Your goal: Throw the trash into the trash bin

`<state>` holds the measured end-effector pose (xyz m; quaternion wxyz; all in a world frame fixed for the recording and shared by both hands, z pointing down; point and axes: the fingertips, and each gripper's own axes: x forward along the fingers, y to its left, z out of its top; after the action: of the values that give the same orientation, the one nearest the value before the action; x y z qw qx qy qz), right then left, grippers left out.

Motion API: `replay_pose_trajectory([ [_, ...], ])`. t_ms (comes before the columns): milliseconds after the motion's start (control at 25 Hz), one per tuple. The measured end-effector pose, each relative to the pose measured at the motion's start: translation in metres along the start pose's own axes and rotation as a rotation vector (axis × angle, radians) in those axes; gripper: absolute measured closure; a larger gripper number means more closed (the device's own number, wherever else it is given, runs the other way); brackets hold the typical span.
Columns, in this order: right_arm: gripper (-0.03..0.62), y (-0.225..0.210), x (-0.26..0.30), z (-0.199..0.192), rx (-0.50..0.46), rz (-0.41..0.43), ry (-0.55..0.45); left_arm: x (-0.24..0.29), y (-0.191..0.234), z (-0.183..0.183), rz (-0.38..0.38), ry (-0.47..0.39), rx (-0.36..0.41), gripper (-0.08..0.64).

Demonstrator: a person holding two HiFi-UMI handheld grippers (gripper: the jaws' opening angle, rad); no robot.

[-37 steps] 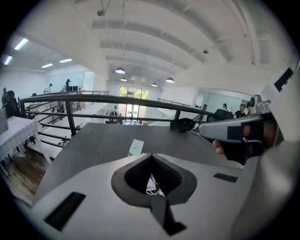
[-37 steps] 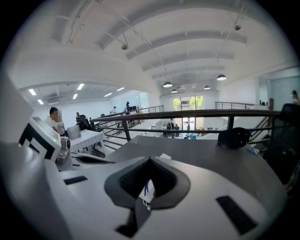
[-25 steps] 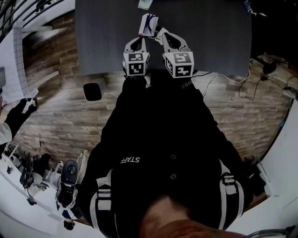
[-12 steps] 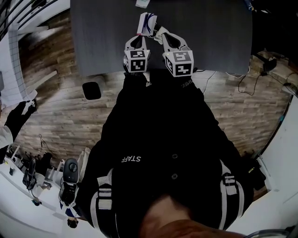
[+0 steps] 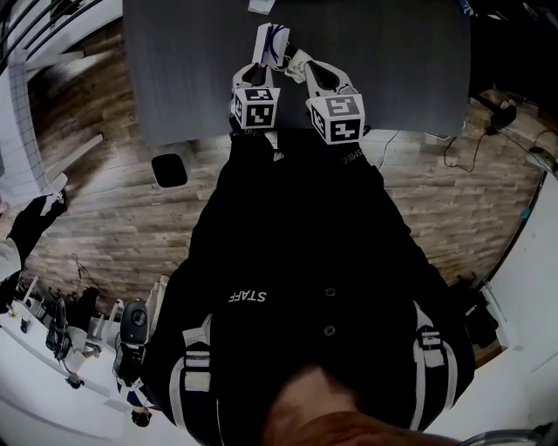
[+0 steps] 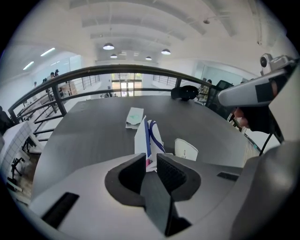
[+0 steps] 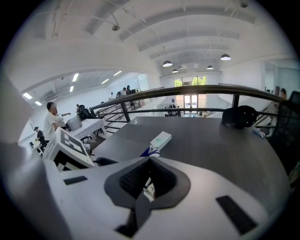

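Observation:
A white carton with blue stripes [image 5: 268,42] [image 6: 150,137] stands on the grey table [image 5: 392,70]. Its lower edge sits in the narrow gap of my left gripper [image 5: 261,68] [image 6: 150,160]. Those jaws have just been opening, and the pads no longer press on the carton. Just right of it, my right gripper [image 5: 303,68] [image 7: 149,180] is shut on a crumpled white paper cup [image 5: 298,61] [image 6: 186,149], of which a white scrap [image 7: 147,188] shows between its pads. The carton's tip [image 7: 151,151] shows just past the right jaws. A black bin [image 5: 169,170] sits on the wooden floor left of the table.
A small white and green box [image 5: 261,6] [image 6: 134,116] [image 7: 161,139] lies further out on the table. A black object [image 6: 185,92] [image 7: 239,116] rests near the far edge, by a railing. Cables run over the floor at right [image 5: 453,148]. People stand far off [image 7: 50,123].
Both grippers and the carton have drifted slightly left and up in the head view, down toward the table top. The carton's base now meets the table.

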<state>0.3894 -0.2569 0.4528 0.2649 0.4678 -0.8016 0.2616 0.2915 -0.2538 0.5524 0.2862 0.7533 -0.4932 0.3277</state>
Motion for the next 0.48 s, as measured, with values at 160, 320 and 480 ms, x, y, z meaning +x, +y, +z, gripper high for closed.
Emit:
replay_pose_trajectory([
  [160,0.578,-0.006,-0.003,0.002,0.001,-0.008,-0.003,0.004,0.003,0.002,0.036,-0.002,0.051,0.524],
  [320,0.578,-0.010,-0.010,0.001,0.004,-0.017,-0.004,-0.001,0.002,0.006,0.046,-0.018,0.057,0.543],
  [480,0.577,-0.008,-0.017,0.002,-0.003,-0.015,-0.015,-0.015,0.005,0.014,0.066,-0.058,0.042,0.551],
])
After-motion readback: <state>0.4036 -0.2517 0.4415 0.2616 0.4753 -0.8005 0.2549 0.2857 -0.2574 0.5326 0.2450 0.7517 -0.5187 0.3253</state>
